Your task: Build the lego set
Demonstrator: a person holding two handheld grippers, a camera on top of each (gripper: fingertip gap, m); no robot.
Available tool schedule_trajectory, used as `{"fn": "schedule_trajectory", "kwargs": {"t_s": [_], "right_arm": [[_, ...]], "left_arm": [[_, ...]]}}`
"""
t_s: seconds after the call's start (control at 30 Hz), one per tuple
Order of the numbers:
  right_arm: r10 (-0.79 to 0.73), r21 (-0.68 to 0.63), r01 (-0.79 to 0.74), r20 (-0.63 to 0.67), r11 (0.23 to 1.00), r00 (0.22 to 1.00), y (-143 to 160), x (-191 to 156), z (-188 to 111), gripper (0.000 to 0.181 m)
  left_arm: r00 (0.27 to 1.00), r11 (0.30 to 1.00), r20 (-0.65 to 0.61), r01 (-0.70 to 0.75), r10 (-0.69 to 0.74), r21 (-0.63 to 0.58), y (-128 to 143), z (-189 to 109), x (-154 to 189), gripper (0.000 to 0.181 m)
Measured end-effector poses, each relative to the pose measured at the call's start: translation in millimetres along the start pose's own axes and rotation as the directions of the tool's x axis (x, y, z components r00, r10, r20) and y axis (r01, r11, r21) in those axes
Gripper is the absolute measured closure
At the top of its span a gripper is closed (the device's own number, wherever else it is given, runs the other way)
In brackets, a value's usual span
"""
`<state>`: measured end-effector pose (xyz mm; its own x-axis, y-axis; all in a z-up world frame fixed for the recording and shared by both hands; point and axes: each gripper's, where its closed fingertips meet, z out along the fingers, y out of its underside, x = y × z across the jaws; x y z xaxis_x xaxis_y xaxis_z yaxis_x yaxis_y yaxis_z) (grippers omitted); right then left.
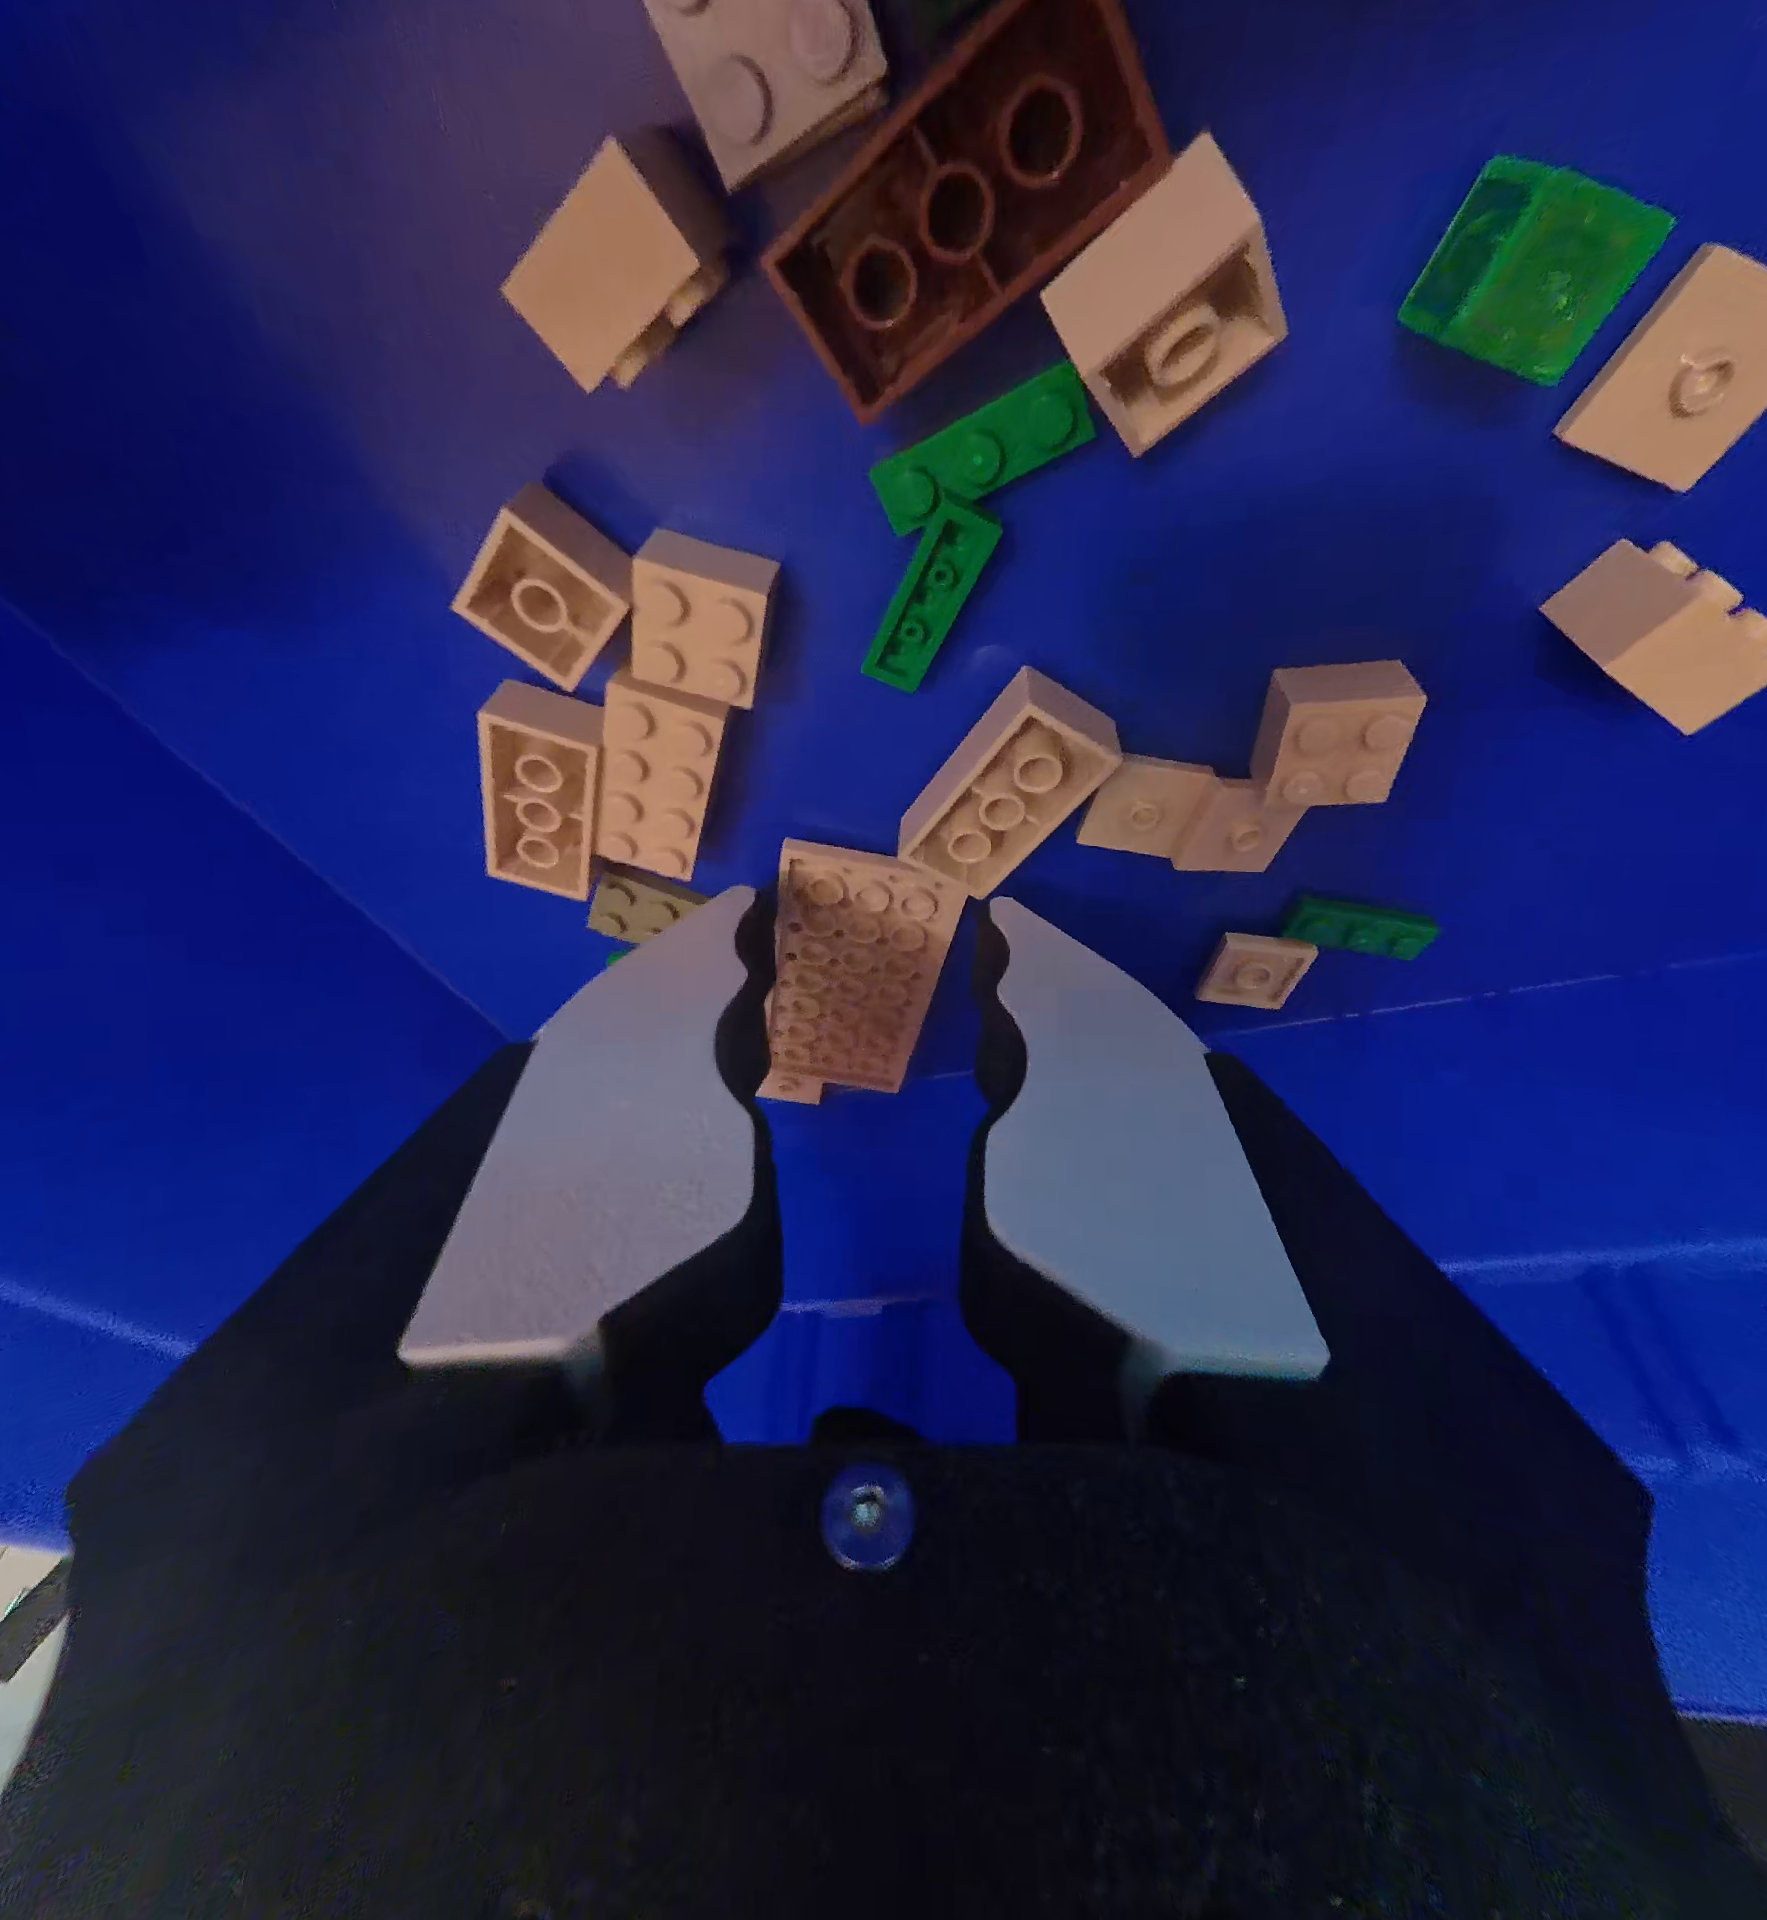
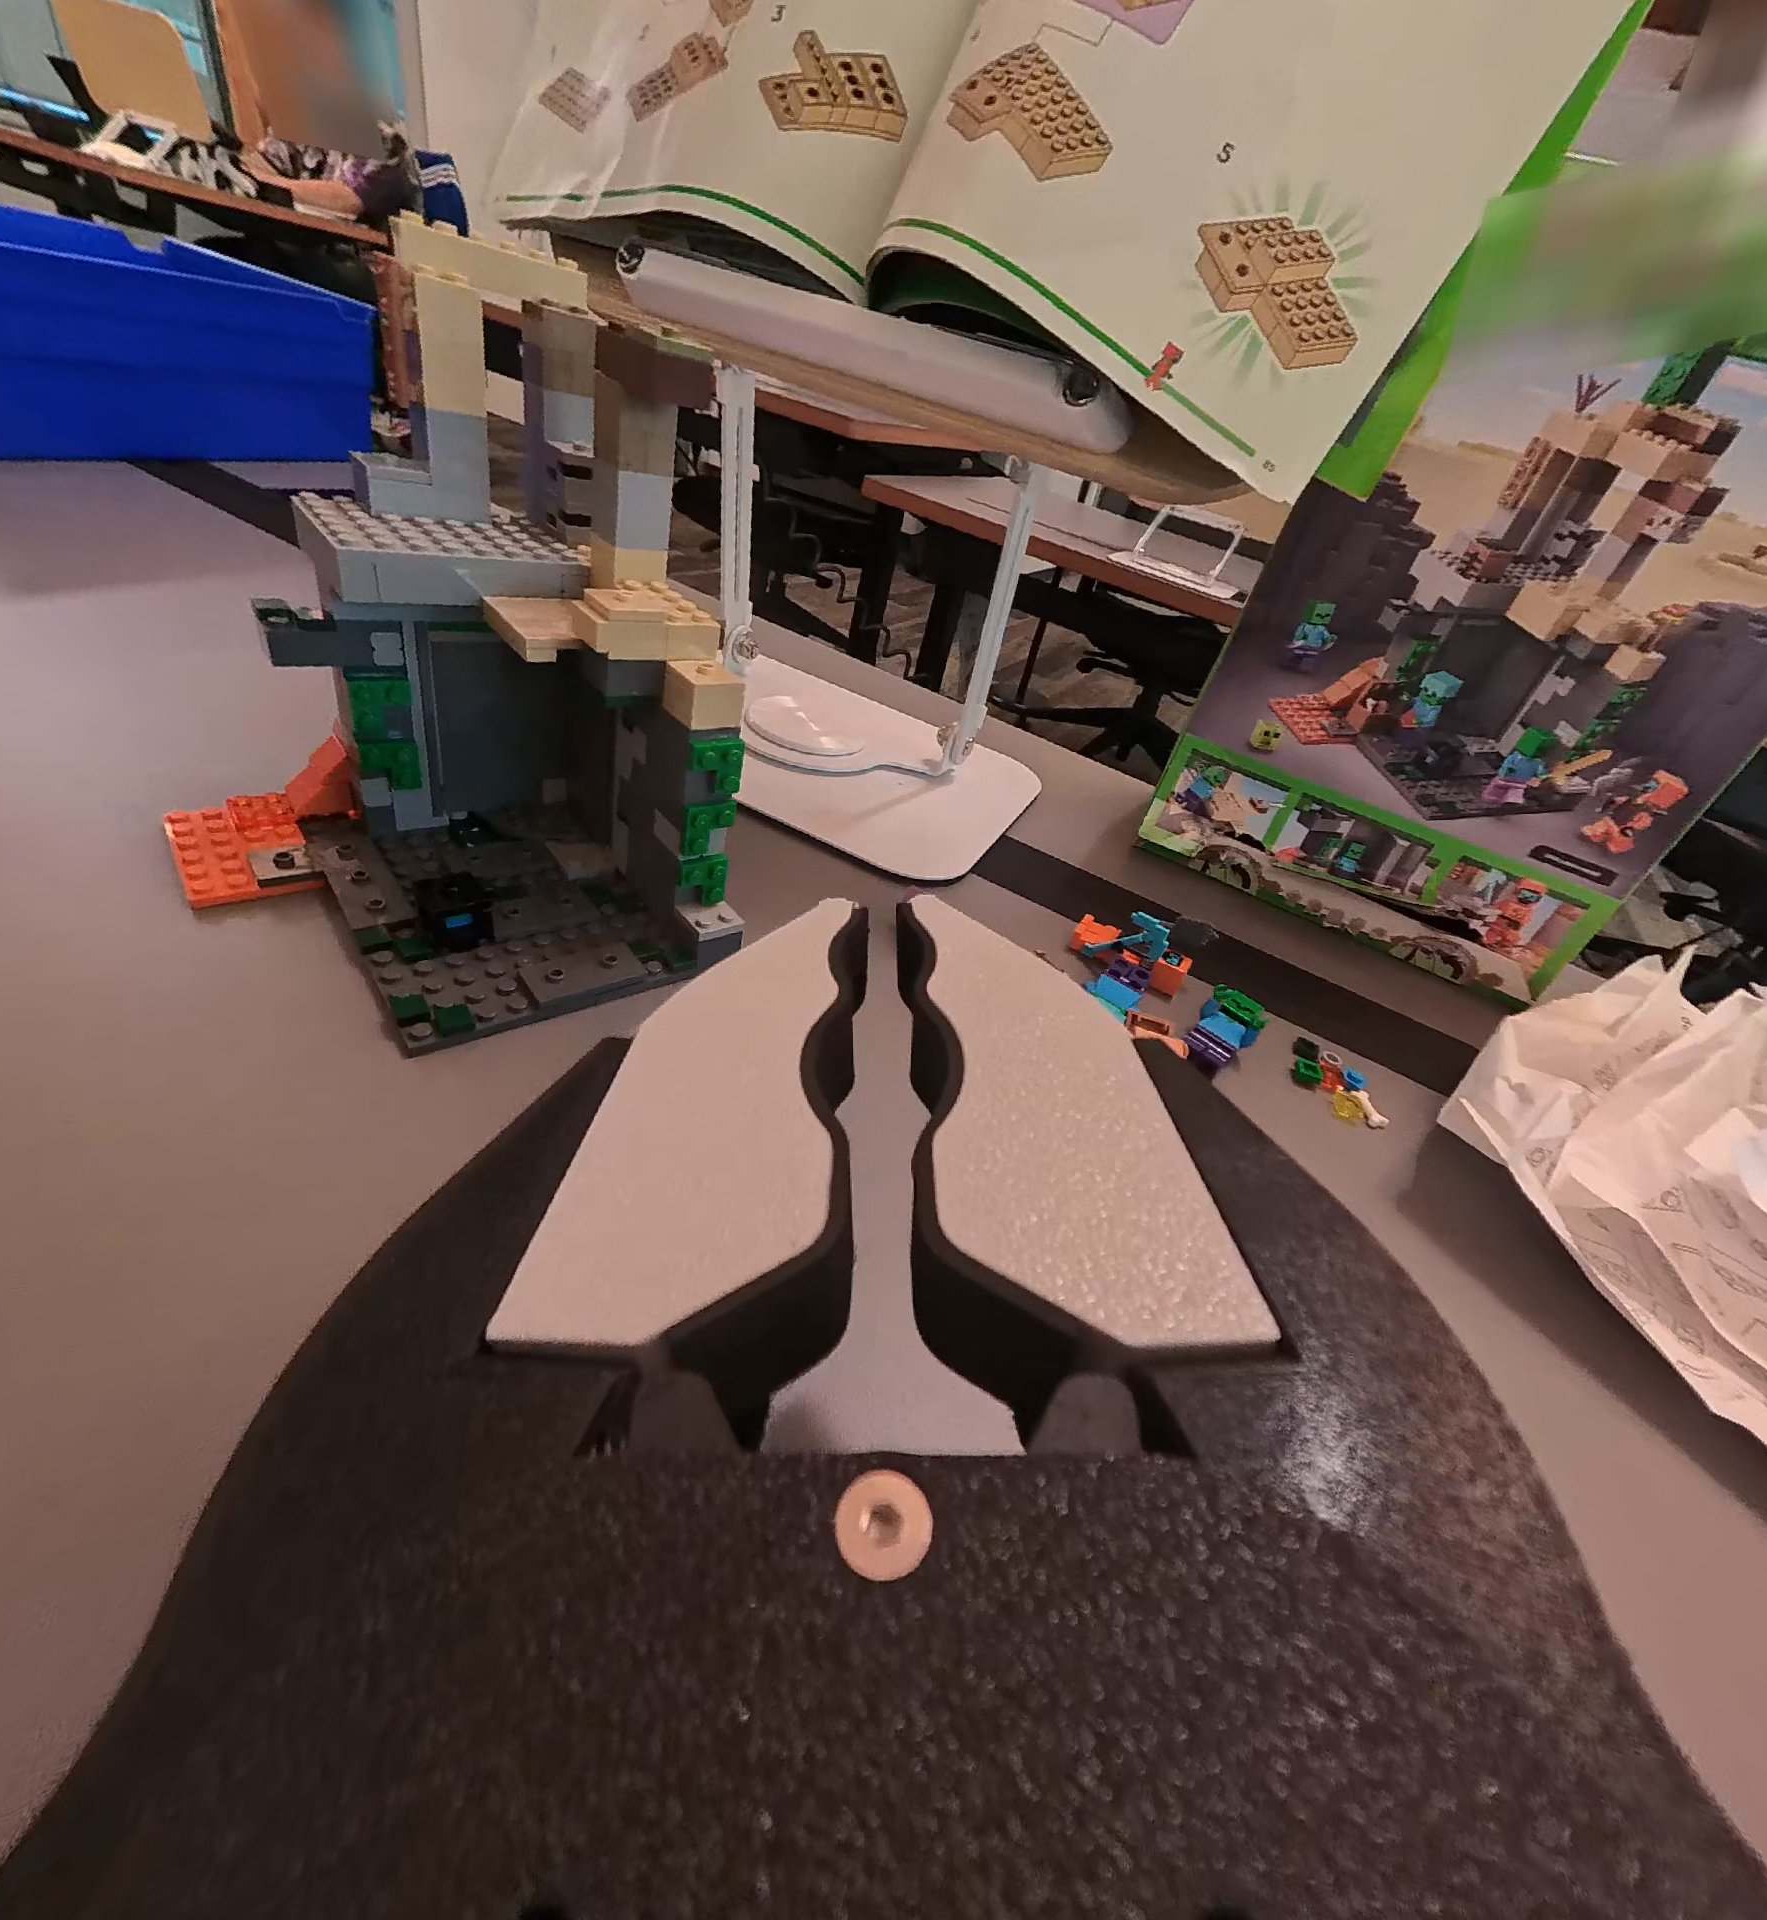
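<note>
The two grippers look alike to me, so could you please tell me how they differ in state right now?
The left gripper has its jaws apart around a tan plate; the right gripper has its jaws nearly together with nothing between them. The left hangs over loose bricks in a blue bin; the right faces the partly built model on a grey table. Both have grey jaws on black bodies.

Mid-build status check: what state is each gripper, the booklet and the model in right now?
left gripper: open around a tan plate, underside up
right gripper: shut, empty
instruction booklet: open on its stand
lego model: partly built, upright
</note>
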<state>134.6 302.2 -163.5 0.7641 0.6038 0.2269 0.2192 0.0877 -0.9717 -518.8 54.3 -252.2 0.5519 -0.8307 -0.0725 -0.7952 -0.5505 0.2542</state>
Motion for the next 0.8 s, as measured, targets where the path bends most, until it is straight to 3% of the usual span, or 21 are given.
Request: {"fn": "schedule_trajectory", "kwargs": {"t_s": [0.27, 0.5, 0.67, 0.73, 0.8], "right_arm": [[-0.033, -0.01, 0.033, -0.003, 0.999, 0.999, 1.1, -3.3, 0.8, 0.176], [-0.05, -0.027, 0.05, -0.003, 0.998, 0.999, 3.0, -4.9, 2.5, 0.176], [-0.081, -0.01, 0.081, 0.015, 0.997, 0.997, 0.1, -9.9, 0.3, 0.176], [-0.094, 0.01, 0.093, 0.041, 0.996, 0.995, -5.4, -15.1, -2.1, 0.176], [-0.103, 0.05, 0.098, 0.098, 0.994, 0.99, -14.6, -24.8, -6.1, 0.176]], "left_arm": [[0.993, 1.0, -0.116, -0.001, 0.001, -0.003, -1.7, 0.2, -0.1, 0.148], [0.995, 0.992, 0.03, 0.087, -0.09, 0.09, 3.2, -14.6, -4.2, 0.148], [0.962, 0.938, 0.187, 0.134, -0.201, 0.319, -6.6, -82.7, -5.2, 0.148], [0.94, 0.876, 0.231, 0.119, -0.251, 0.467, -25.8, -123.1, 0.0, 0.148], [0.927, 0.759, 0.227, 0.085, -0.297, 0.646, -57.6, -166.8, 11.9, 0.148]]}}
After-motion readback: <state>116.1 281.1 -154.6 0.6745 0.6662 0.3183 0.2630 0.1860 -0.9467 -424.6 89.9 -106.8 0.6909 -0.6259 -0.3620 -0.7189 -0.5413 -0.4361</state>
